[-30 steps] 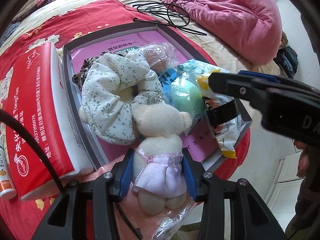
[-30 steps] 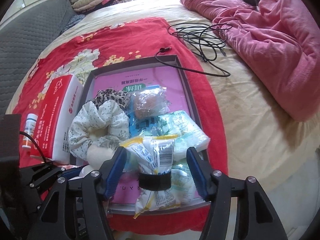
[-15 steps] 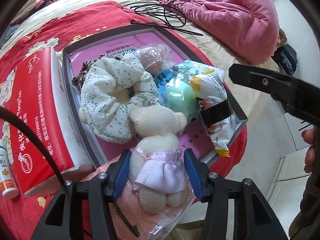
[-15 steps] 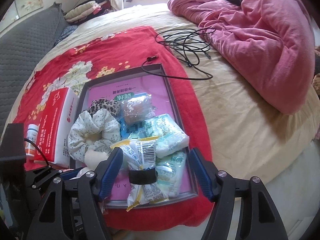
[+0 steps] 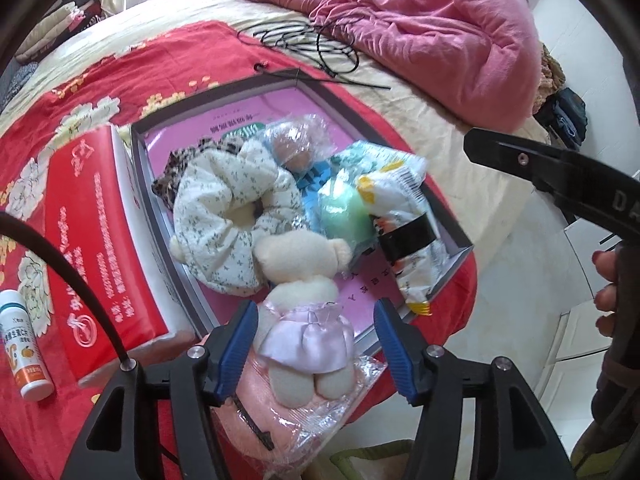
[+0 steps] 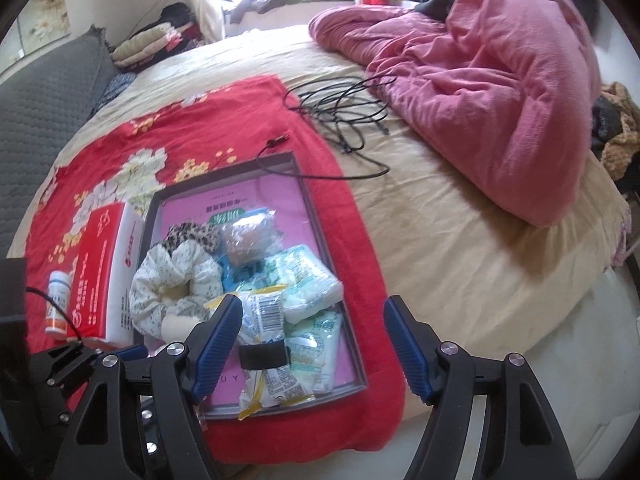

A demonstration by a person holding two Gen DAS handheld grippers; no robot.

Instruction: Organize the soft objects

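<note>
Teddy bear [image 5: 304, 300] in a lilac skirt lies half over the near rim of the grey tray [image 5: 138, 168], legs on a pink wrapped towel [image 5: 280, 412]. Left claw [image 5: 316, 344] straddles it, jaws just opened, pads clear. Right claw [image 6: 312, 344] likewise has just spread above the banded snack packet [image 6: 264, 344]. Both releases look done; lifting straight away should avoid snagging the skirt or dragging the packet.
</note>
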